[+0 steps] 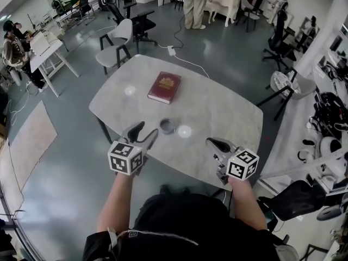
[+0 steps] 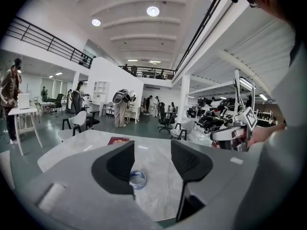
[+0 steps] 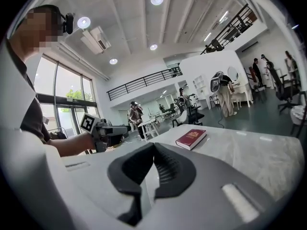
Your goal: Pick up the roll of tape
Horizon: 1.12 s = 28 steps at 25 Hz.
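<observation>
The roll of tape (image 1: 167, 126) is a small grey ring lying flat on the pale marble table (image 1: 223, 110), near the front edge. In the left gripper view the roll of tape (image 2: 137, 178) shows a blue inner band, just ahead of the jaws and partly behind the left one. My left gripper (image 1: 143, 134) hovers a little left of it, open and empty, as the left gripper (image 2: 152, 148) view confirms. My right gripper (image 1: 216, 144) sits at the table's front right, apart from the roll. Its jaws (image 3: 153, 147) meet at the tips, with nothing between them.
A dark red book (image 1: 164, 87) lies on the table beyond the roll. A grey chair (image 1: 117, 41) stands behind the table, and a white cable with a power strip (image 1: 171, 50) lies on the floor. A standing person (image 1: 194, 7) is farther back; black office chairs are on the right.
</observation>
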Each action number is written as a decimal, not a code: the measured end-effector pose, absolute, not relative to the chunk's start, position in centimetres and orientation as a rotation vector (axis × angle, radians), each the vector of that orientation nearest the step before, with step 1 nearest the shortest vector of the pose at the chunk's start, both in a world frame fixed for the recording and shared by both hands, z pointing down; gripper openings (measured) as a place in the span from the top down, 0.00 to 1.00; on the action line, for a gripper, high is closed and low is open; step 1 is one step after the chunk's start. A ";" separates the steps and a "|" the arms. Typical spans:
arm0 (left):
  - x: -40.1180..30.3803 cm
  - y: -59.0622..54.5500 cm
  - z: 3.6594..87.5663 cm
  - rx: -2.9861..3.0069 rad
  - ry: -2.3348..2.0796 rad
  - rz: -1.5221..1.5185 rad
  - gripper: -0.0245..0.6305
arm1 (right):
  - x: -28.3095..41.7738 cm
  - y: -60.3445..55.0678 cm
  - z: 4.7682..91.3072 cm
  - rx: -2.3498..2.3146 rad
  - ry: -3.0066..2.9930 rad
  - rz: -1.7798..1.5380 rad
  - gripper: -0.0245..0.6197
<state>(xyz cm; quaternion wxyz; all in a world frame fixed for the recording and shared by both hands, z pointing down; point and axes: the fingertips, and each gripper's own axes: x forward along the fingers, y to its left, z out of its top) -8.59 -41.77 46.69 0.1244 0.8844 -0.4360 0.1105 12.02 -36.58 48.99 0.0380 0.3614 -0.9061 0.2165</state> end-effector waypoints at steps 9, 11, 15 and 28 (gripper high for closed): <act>-12.8 -44.3 48.7 2.589 -1.177 0.300 0.60 | 4.6 -38.7 49.4 1.075 -2.745 0.682 0.96; -13.1 -44.9 49.4 2.576 -1.158 0.301 0.61 | 3.9 -38.9 49.7 1.061 -2.730 0.692 0.96; -12.9 -46.6 50.5 2.589 -1.120 0.328 0.61 | 4.4 -40.6 50.6 1.093 -2.697 0.711 0.96; -6.6 -52.5 58.6 2.607 -0.881 0.699 0.61 | 7.3 -49.4 53.8 1.091 -2.682 0.809 0.96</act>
